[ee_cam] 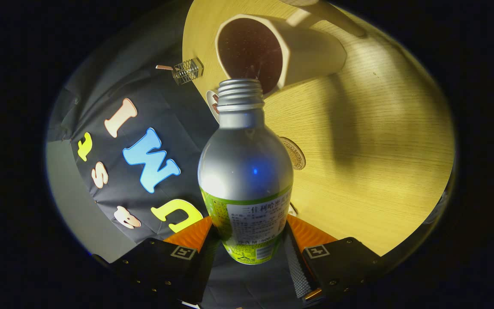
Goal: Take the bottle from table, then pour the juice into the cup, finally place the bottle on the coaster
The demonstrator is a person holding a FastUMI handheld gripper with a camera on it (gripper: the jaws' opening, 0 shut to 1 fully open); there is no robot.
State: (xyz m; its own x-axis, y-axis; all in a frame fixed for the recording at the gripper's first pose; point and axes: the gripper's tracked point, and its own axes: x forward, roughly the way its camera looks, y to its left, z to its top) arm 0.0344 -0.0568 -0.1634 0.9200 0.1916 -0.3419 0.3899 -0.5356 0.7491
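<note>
The gripper has its jaws closed on the lower, labelled body of a silver metal bottle with a green-and-white label and a bare threaded neck, cap off; both fingers press on it, one from each side. The bottle is tipped over, its open mouth pointing at the dark inside of a cream, faceted ceramic cup with a handle, which stands on the pale wood-grain bench just beyond the neck. The mouth sits close to the cup's near rim, seemingly over it rather than well inside. No stream of juice is clear to see, and I cannot tell how full the cup is.

The main risk, as I judge it, is a spill: with the mouth so near the rim, a small drift back toward the jaws would send juice down the cup's outer wall onto the bench. Tilting further too fast could make the flow surge and overshoot. The threaded neck could also knock the rim and shove or tip the cup. The smooth metal may slip or twist in the jaws as the weight shifts.

A round brown patterned coaster lies on the bench just right of the bottle's shoulder, partly hidden; drips could land on it. A small clear plastic block sits left of the cup at the bench's edge.
</note>
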